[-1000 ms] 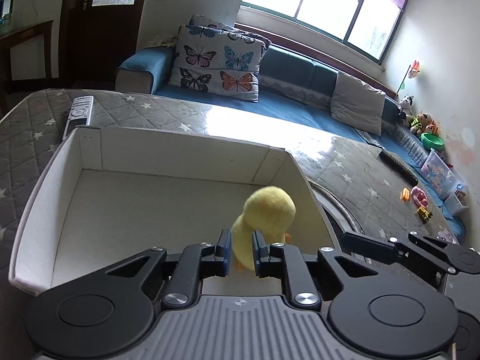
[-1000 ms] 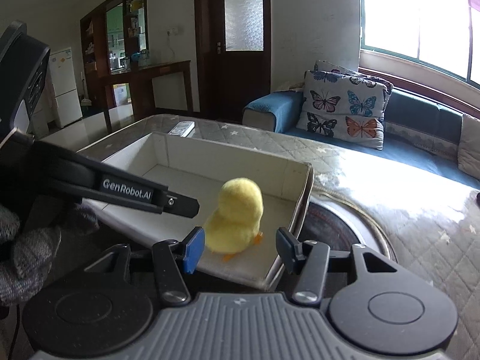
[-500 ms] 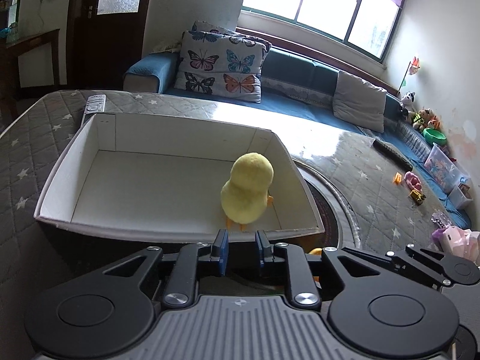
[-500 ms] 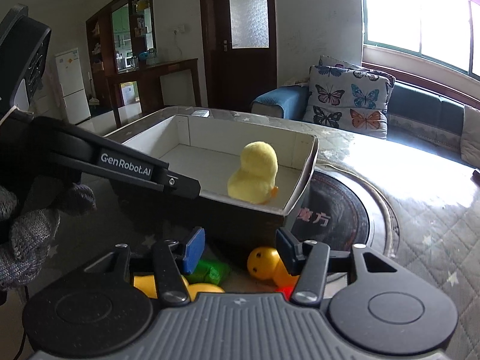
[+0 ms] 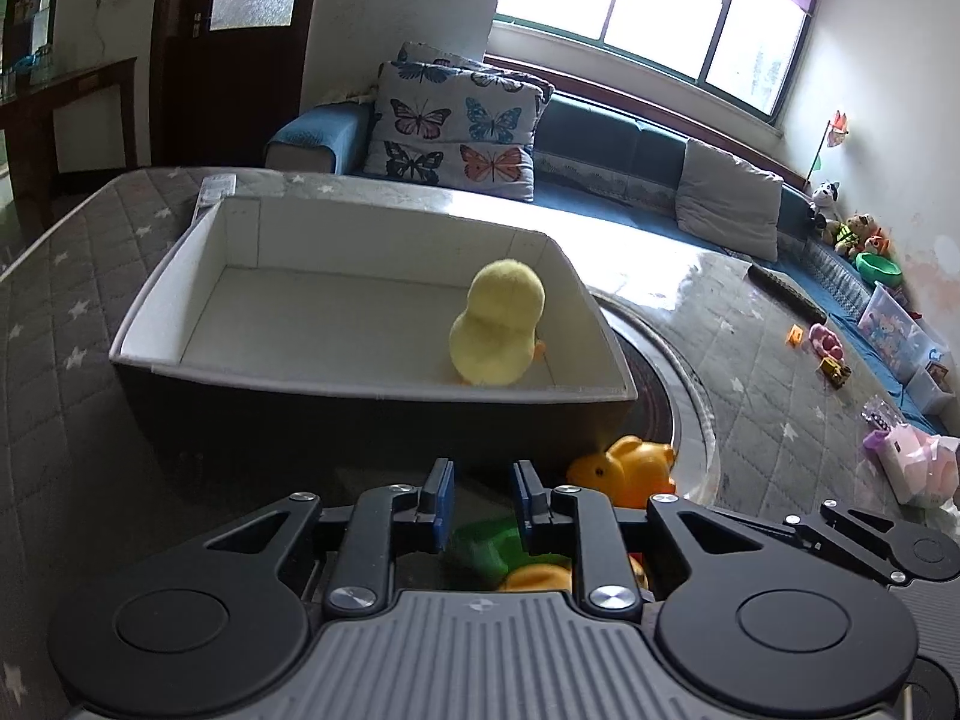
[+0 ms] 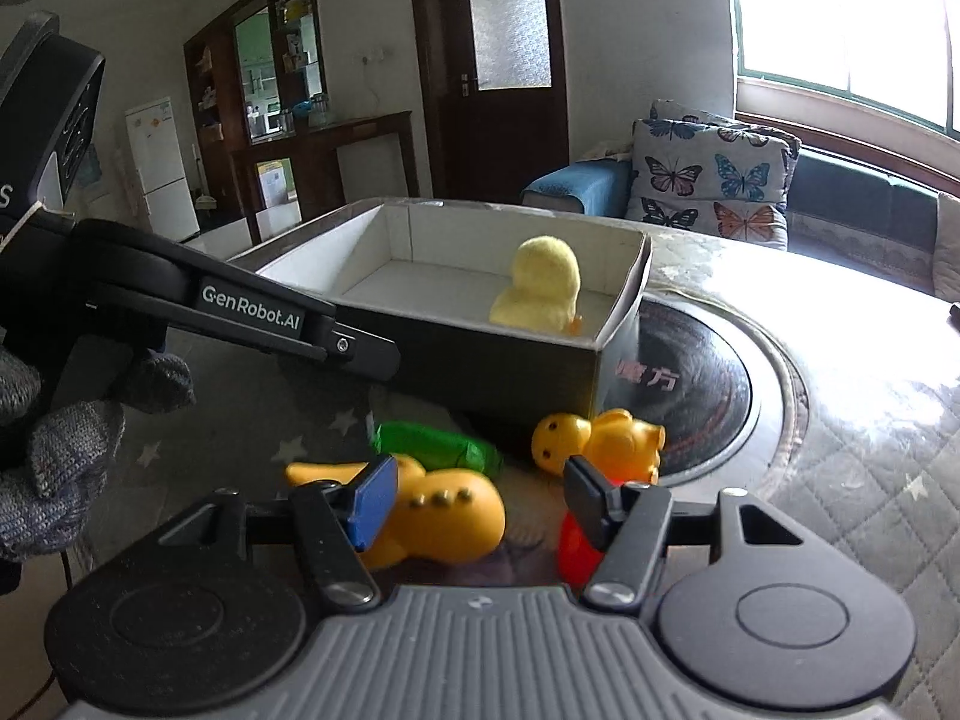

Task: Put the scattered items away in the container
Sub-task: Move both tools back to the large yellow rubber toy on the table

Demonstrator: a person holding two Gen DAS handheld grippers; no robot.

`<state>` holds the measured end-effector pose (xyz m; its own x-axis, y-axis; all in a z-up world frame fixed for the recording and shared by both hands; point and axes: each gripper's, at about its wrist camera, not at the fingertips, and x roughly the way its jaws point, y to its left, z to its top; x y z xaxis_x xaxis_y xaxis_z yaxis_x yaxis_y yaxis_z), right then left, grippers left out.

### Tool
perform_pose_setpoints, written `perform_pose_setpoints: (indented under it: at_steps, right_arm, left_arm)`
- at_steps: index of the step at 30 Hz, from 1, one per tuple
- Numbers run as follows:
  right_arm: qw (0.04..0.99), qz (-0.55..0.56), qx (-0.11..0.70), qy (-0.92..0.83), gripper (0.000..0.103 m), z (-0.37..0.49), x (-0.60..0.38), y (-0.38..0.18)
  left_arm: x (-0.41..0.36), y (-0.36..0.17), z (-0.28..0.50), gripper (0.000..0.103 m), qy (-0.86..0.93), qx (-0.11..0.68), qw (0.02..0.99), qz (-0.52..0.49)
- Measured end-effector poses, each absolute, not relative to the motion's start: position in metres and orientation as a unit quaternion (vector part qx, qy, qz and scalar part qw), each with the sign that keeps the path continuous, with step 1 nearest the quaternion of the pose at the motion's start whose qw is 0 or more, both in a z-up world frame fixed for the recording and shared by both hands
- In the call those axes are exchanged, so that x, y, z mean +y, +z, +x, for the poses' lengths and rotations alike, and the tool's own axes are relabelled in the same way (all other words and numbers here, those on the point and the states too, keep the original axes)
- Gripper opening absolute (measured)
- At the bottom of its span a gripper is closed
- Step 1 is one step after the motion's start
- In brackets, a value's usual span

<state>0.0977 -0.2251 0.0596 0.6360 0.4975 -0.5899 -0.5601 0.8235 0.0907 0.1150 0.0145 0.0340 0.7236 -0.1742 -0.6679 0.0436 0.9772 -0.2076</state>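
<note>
A: Start at the left. What do the left gripper's (image 5: 480,495) jaws show?

B: Parted by a narrow gap, with nothing between them. They hang in front of the box's (image 5: 372,387) near wall, and a green toy (image 5: 483,546) lies below the tips. Whether the pads touch it, I cannot tell.

A: And inside the box?

B: A plush duck (image 5: 498,324) sits upright at the right end, near the right wall. Seen from the right wrist, the same duck (image 6: 543,294) sits against the near right corner of the box (image 6: 480,354).

A: What lies outside it?

B: Toys on the quilted table (image 6: 870,480), just in front of the box: the green one (image 6: 438,447), an orange figure (image 6: 600,438) on its side to the right, a yellow dinosaur (image 6: 444,516) nearer the camera, and something red (image 6: 576,546) mostly hidden behind the right finger.

A: The right gripper's (image 6: 480,498) jaws?

B: Spread wide and holding nothing. The blue left pad (image 6: 372,501) overlaps the dinosaur in view; contact is unclear.

A: Anything at the far left there?

B: A gloved hand (image 6: 54,462) on the left gripper's handle.
</note>
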Motion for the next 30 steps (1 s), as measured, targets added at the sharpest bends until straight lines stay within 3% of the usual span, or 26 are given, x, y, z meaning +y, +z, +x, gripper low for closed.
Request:
perform_pose_setpoints:
  at_steps: [30]
  right_arm:
    - [0.889, -0.025, 0.332, 0.316, 0.063, 0.101, -0.214, 0.037]
  left_arm:
    - [0.026, 0.021, 0.066, 0.029, -0.052, 0.374, 0.918, -0.120]
